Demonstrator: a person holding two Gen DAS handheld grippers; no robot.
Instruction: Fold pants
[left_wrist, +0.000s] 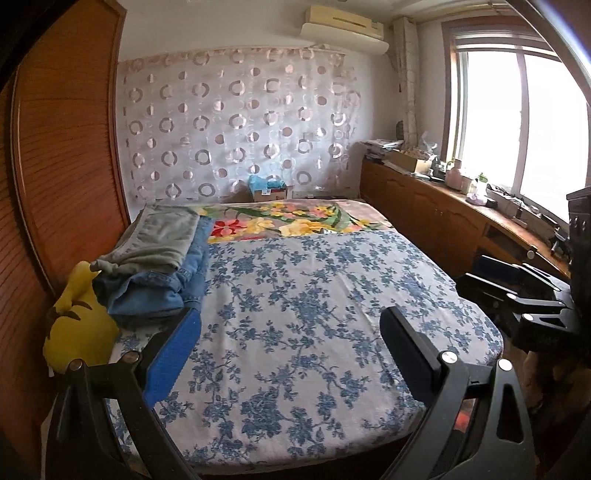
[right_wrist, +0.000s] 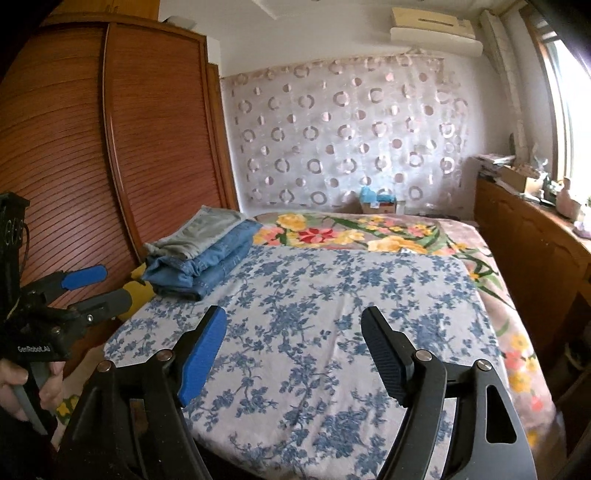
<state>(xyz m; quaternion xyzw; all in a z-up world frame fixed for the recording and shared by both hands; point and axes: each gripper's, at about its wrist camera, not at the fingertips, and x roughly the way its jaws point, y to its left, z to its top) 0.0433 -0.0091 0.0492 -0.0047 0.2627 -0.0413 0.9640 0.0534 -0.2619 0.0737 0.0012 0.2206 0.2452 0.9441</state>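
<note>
Folded pants (left_wrist: 159, 258) sit stacked at the bed's (left_wrist: 295, 295) far left edge, beside a wardrobe (left_wrist: 66, 147). Left gripper (left_wrist: 291, 343) and right gripper (right_wrist: 295, 350) both hover over the sheet, jaws apart and empty. Only the right view shows a hand (right_wrist: 22, 387) gripping the left tool's handle; the left view alone shows a bright window (left_wrist: 517, 122).
</note>
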